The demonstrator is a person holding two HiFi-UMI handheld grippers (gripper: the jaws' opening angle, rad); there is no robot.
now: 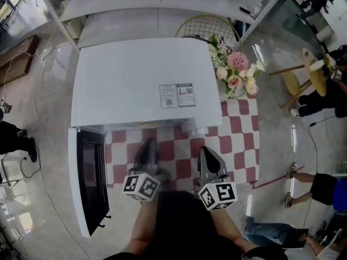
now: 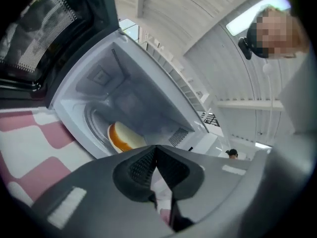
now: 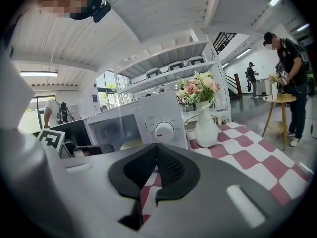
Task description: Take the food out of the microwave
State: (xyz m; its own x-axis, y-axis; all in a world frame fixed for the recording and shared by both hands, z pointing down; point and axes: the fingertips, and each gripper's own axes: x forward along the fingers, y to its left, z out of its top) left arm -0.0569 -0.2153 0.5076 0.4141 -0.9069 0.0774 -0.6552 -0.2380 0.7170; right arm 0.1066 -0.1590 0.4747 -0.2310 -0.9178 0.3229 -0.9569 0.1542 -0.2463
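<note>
The white microwave (image 1: 138, 83) stands on a red-and-white checked table, its door (image 1: 89, 183) swung open to the left. In the left gripper view the lit cavity holds the food (image 2: 123, 135), a pale round bun with an orange edge, on the turntable. My left gripper (image 1: 149, 142) is shut and empty, held in front of the cavity opening and short of the food. My right gripper (image 1: 207, 150) hangs beside it in front of the control panel, also shut with nothing in it. The right gripper view shows the microwave's dial (image 3: 164, 131).
A white vase of pink flowers (image 1: 237, 75) stands on the table right of the microwave. A wire chair back (image 1: 209, 26) sits behind it. People stand near a small round table (image 1: 312, 69) at the right. White shelving runs along the back.
</note>
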